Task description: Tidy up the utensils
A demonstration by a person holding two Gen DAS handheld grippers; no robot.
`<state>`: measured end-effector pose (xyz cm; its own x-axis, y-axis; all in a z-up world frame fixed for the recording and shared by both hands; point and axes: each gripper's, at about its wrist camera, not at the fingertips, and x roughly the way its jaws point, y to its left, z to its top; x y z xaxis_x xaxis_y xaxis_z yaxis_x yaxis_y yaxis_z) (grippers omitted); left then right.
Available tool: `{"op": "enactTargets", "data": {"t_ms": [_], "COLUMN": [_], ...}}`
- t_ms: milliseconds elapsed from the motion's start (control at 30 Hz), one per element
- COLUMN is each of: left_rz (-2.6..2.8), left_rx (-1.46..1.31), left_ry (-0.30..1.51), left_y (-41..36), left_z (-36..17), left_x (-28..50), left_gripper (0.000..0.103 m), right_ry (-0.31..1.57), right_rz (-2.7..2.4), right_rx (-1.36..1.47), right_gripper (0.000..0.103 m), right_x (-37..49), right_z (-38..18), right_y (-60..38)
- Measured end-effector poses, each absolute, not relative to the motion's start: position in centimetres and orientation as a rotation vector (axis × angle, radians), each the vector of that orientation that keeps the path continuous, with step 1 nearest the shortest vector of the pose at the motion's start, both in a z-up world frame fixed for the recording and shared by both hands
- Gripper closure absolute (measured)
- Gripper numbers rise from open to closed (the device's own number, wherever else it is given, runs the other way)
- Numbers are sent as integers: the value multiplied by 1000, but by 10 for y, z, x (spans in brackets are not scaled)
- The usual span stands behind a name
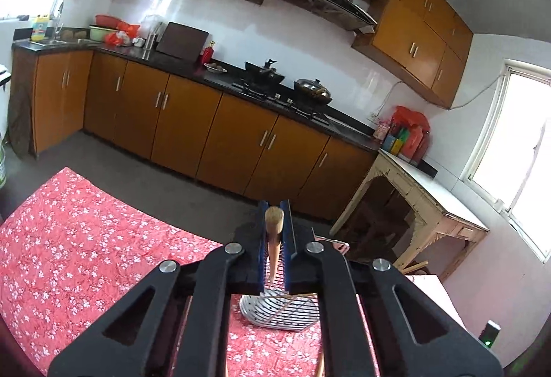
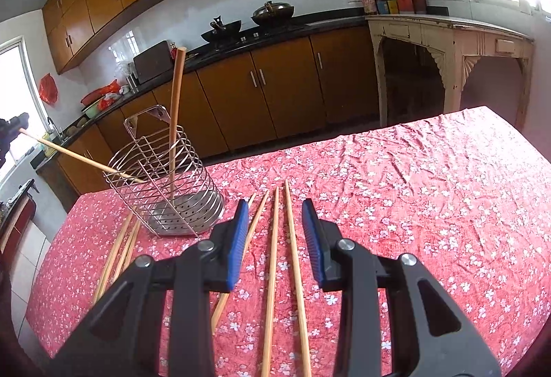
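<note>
My left gripper (image 1: 274, 205) is shut on a wooden chopstick (image 1: 274, 222), whose blunt end shows between the blue pads. In the right wrist view that chopstick (image 2: 75, 155) slants down from the left gripper (image 2: 10, 129) into the wire utensil holder (image 2: 165, 184). Another stick (image 2: 175, 108) stands nearly upright in the holder. The holder's perforated base (image 1: 279, 311) lies below my left jaws. My right gripper (image 2: 275, 208) is open, low over two loose chopsticks (image 2: 272, 273) that lie between its jaws without touching them. Further chopsticks (image 2: 117, 249) lie left of the holder.
The table wears a red floral cloth (image 2: 413, 205), bare on its right half. Beyond its far edge runs a floor gap, then brown kitchen cabinets (image 2: 275, 84) with woks (image 2: 272, 12) on the stove. A pale wooden side table (image 2: 447, 43) stands at the right.
</note>
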<state>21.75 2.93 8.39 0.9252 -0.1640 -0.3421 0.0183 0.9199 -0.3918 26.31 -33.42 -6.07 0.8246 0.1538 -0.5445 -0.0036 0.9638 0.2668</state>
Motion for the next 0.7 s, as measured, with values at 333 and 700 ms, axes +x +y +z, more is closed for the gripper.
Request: {"op": "enactTargets", "data": {"t_ms": [333, 700], "left_rz": [-80, -56], "left_rx": [-318, -293], "left_ry": [413, 525], "left_y": [13, 11], "left_z": [90, 65], "left_x": [240, 261], "left_gripper": [96, 95], "right_ry": [598, 597], "right_rz": [83, 71], "right_rx": [269, 272], "right_gripper": [70, 70], "right_x": [267, 259], "right_z": [-62, -62], "right_y": [-336, -343]}}
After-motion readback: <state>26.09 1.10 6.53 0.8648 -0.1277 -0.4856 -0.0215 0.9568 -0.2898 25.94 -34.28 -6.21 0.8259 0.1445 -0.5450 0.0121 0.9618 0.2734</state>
